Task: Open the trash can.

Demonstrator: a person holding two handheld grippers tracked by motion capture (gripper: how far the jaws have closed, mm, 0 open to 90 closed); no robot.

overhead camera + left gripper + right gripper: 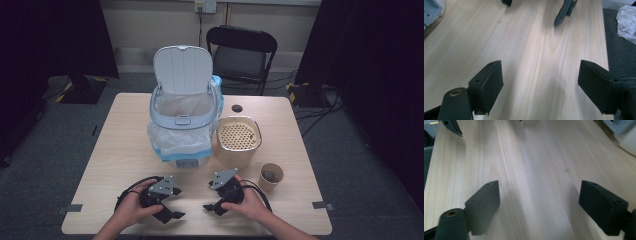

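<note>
The surface (125,150) is carrying three items, all lying beyond the tongs, away from the person.

The bin (182,135) is standing with its lid raised and a liner inside, ahead of the gap between the two tongs.

A beige canister (237,150) with a perforated top is standing just beside the bin, ahead of the right tongs.

The paper cup (271,177) is standing upright, mouth up, near the canister but apart from it. It is sitting to the outer side of the right tongs and slightly beyond them. Its contents are too dark to identify.

The left tongs (178,203) and right tongs (208,196) are hovering low near the surface's front edge, tips pointing at each other. Both are standing open, with bare wood between the jaws and nothing gripped.

Judgement: the right hand is lying much nearer the cup, but its tongs are pointing away from it, so a turn outward is looking necessary before any approach.
</note>
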